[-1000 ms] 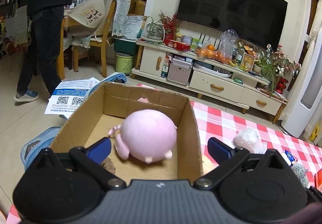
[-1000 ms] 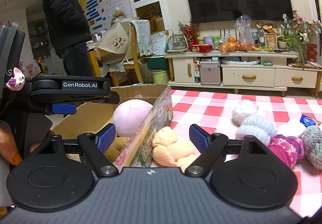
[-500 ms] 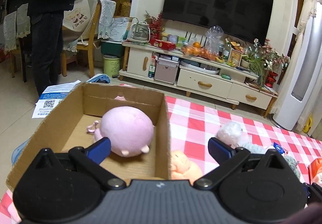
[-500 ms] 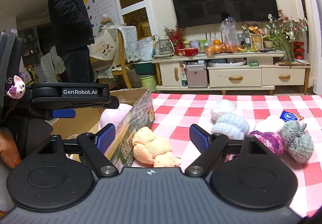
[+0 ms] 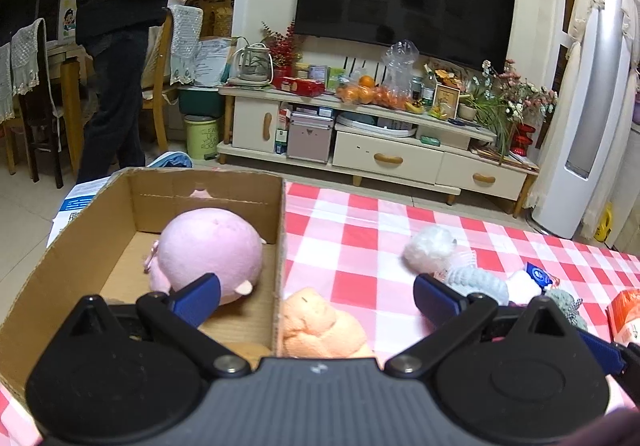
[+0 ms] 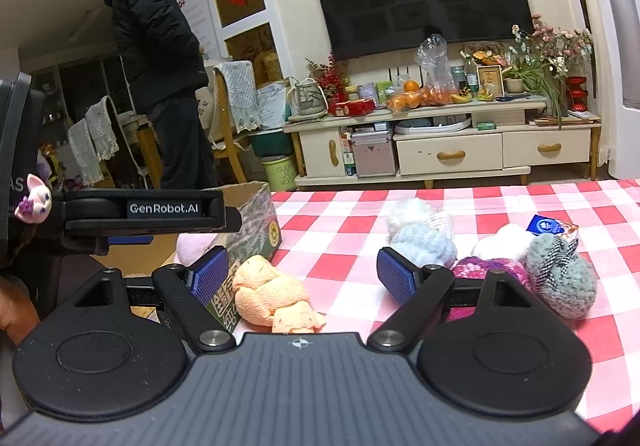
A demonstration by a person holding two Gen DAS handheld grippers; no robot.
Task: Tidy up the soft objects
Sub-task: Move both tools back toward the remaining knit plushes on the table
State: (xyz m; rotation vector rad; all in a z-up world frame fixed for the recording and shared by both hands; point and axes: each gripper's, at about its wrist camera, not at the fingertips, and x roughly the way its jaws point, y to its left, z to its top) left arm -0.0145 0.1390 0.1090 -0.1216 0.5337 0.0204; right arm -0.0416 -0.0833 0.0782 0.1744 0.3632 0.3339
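Left wrist view shows the left gripper (image 5: 316, 296) spread wide and holding nothing, its blue pads (image 5: 196, 296) straddling the box wall: one pad hangs over the inside of the box (image 5: 100, 230), the other over the cloth (image 5: 360, 242) outside it. That stance looks like a pause between placings, not a grasp. Just beyond the inner pad, a pink plush (image 5: 208, 250) lies on the box floor, already sorted. Directly outside the box wall, touching it or nearly so, sits an orange plush (image 5: 320, 322), likely the nearest candidate to go in.

Right wrist view shows the right gripper (image 6: 302, 276) likewise released and empty, aimed low along the cloth. The orange plush (image 6: 268, 292) lies between its pads, nearer the one beside the box (image 6: 256, 221), so this gripper seems lined up to close on it. Away from the box, past the other pad, the remaining soft things wait in a loose cluster: a blue knit (image 6: 424, 246) with a white puff (image 6: 412, 211) behind it, a purple knit (image 6: 492, 270), a white ball (image 6: 504, 242) and a grey knit (image 6: 560, 282). They lie well apart from the box, presumably the unsorted pile. A person (image 6: 160, 77) stands far behind the box, uninvolved.
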